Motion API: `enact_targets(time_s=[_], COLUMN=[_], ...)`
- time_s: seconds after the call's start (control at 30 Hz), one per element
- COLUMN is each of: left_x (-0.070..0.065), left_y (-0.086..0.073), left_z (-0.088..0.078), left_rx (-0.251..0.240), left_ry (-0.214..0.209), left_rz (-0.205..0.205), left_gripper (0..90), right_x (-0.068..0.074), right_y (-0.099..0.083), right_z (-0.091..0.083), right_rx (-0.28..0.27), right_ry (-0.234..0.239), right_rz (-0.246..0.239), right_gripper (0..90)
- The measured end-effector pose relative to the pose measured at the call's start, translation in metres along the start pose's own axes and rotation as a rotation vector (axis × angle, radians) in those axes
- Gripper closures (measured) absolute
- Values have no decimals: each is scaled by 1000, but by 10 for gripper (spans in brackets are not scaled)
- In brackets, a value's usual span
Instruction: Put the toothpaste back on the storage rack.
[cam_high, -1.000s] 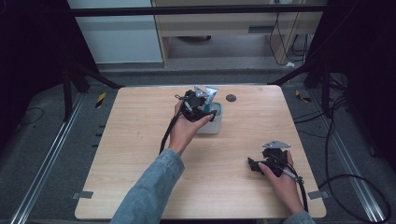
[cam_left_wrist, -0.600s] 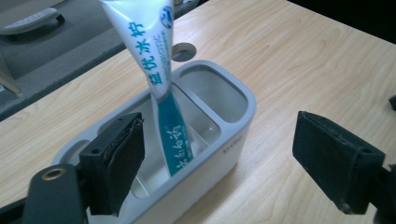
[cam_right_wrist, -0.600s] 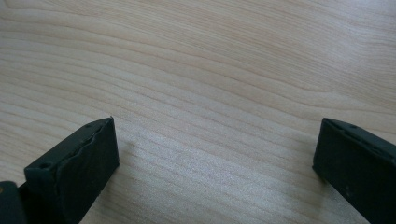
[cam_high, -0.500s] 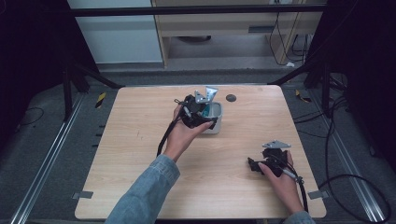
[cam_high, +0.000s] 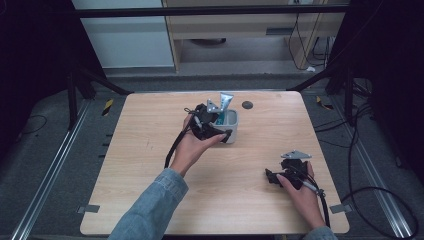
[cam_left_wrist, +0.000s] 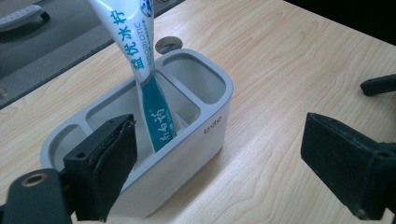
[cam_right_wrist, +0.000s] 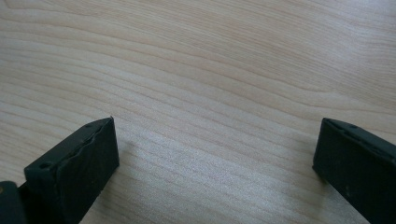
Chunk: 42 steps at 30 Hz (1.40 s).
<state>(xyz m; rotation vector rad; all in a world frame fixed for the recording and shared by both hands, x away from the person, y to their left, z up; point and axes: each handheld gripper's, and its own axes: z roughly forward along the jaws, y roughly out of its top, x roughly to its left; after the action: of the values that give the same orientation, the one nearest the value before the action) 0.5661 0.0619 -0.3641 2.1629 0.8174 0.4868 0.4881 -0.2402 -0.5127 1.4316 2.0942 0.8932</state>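
Pale wood worktop under both my hands. Left gripper sits w/ jaws wide apart, nothing held; one jaw is just beside the front wall of the grey holder, the other well clear over bare wood. Holder has several compartments, stands upright near the far-middle of the worktop. Toothpaste tube stands in the middle compartment, lower end down inside, upper part leaning up and out past the rim; white and teal w/ printed text. In the high view the tube pokes above the holder, right next to my left hand. Small dark round grommet in the worktop just beyond the holder. Right gripper rests low on the near-right part of the worktop, well apart from the holder; jaws spread wide, empty, only wood grain btwn them.
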Motion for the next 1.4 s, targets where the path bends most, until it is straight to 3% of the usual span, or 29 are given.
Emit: enact_targets(time_s=[0.43, 0.6, 0.87, 1.4], left_x=[22, 29, 43, 62], left_y=[-17, -30, -54, -107], left_z=[-26, -34, -45, -62], left_rx=[-7, -21, -42, 19], left_ry=[-3, -9, -3, 41], left_rz=[3, -38, -68, -57], left_gripper=[74, 73, 67, 60], right_x=[0, 0, 0, 0], right_y=[0, 0, 0, 0], right_z=[0, 0, 0, 0], right_rx=[1, 0, 0, 0], right_ry=[-1, 0, 0, -1], right_rz=[-1, 2, 1, 1], right_gripper=[4, 4, 4, 4])
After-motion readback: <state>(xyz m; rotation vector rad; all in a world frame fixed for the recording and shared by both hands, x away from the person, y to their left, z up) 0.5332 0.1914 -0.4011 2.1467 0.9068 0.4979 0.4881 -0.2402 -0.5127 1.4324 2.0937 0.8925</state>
